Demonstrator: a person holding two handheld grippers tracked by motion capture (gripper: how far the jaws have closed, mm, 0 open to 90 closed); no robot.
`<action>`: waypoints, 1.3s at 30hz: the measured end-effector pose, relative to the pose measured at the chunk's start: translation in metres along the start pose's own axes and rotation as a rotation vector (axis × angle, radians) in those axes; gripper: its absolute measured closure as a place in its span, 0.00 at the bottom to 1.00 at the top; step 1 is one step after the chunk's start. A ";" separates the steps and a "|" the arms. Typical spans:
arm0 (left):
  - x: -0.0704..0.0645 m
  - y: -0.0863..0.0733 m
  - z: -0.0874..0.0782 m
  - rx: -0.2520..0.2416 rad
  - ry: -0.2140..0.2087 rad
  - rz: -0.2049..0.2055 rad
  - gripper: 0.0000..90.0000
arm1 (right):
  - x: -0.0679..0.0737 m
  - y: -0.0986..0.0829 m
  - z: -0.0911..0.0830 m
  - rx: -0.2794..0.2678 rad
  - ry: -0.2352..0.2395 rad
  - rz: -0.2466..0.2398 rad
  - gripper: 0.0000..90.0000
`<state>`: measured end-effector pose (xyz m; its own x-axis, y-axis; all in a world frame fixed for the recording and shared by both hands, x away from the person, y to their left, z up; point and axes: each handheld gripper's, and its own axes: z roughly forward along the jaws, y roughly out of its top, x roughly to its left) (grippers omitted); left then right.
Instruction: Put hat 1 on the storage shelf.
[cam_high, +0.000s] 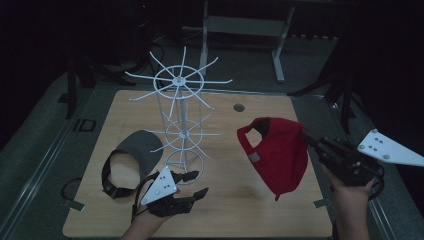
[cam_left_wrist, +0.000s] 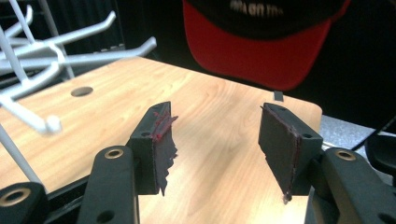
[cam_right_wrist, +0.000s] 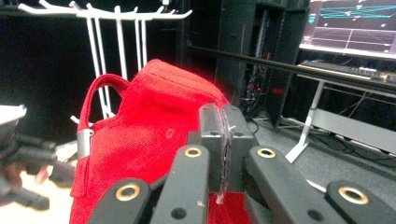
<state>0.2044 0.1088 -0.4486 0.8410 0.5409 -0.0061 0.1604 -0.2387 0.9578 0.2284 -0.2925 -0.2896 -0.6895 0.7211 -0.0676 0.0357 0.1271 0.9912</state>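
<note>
A red cap (cam_high: 277, 152) hangs above the right half of the wooden table (cam_high: 225, 200), held at its crown by my right gripper (cam_high: 306, 136), which is shut on its fabric (cam_right_wrist: 154, 135). The cap's red brim (cam_left_wrist: 261, 51) faces my left gripper. A white wire rack (cam_high: 179, 82) with radiating hooks stands at the table's middle. A grey cap (cam_high: 135, 152) with a black strap lies left of the rack's base. My left gripper (cam_high: 197, 184) rests low near the front edge, open, jaws wide apart over bare wood (cam_left_wrist: 217, 140).
A round cable hole (cam_high: 239, 107) sits in the table's far right part. A white table frame (cam_high: 250, 30) stands behind in the dark. A lit monitor (cam_right_wrist: 352, 23) and desk are off to one side. Bare wood lies between the rack and the red cap.
</note>
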 end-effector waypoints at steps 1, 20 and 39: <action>0.000 -0.002 0.000 -0.001 -0.003 -0.001 0.50 | -0.002 0.003 0.001 -0.007 0.001 0.000 0.99; 0.011 -0.054 -0.008 0.009 0.040 -0.063 0.50 | -0.011 0.064 0.033 -0.093 -0.019 -0.026 0.99; 0.015 -0.062 -0.007 0.013 0.056 -0.085 0.50 | -0.018 0.066 0.075 -0.026 -0.016 -0.013 0.99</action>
<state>0.2035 0.1375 -0.5062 0.7940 0.6037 -0.0709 0.2373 -0.2005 0.9505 0.2971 -0.2464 -0.2311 -0.6784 0.7300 -0.0825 0.0074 0.1190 0.9929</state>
